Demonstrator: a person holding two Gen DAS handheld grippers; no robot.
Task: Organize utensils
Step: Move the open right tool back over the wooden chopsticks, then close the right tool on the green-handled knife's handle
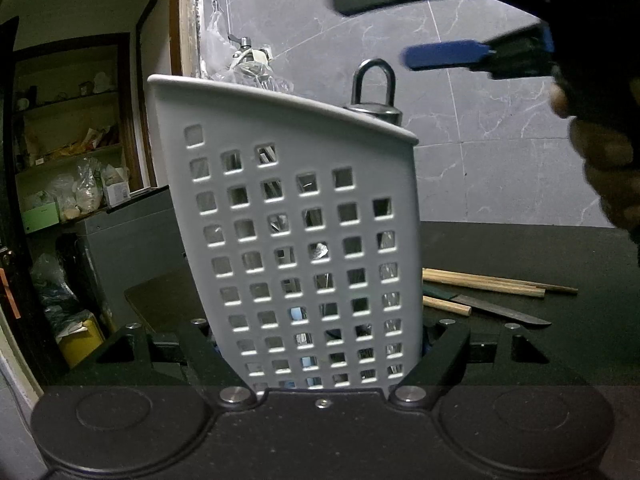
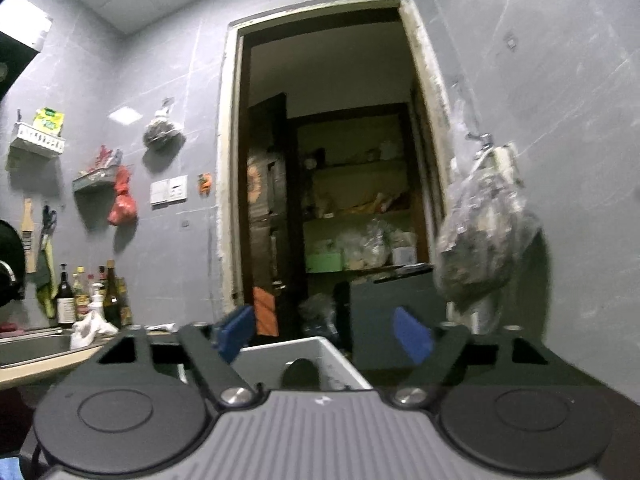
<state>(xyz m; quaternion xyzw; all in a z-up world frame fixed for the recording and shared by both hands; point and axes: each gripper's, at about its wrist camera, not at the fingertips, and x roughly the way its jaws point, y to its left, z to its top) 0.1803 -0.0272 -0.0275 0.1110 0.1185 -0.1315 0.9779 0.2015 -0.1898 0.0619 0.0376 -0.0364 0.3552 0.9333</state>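
The white perforated utensil holder (image 1: 296, 240) was held upright on the black bench (image 1: 520, 256) by the left gripper (image 1: 324, 344), whose jaws were pinched against its two sides low down near the base. A metal utensil with a loop-shaped handle end (image 1: 374, 92) was seen standing inside it, its top rising above the sloping rim.

The right gripper (image 1: 436, 24) was seen in the left wrist view above and to the right of the holder, its jaws spread with nothing between them; no earlier picture was given for comparison. In the right wrist view the blue pads (image 2: 412, 334) stood wide apart over the holder's open top.

The things judged to be left for sorting were found on the bench to the right of the holder: wooden chopsticks (image 1: 484, 282), and just in front of them a knife (image 1: 496, 308) with a dark handle. Both were laid flat with their long axes running roughly left to right, the knife's tip pointing away from the holder. They lay well below the right gripper's jaws and on its side of the holder, so the right hand (image 1: 600, 160) was judged the nearer and the free one. A descent toward the bench was judged to be called for, with the jaws set across the long axis of whichever piece is taken.
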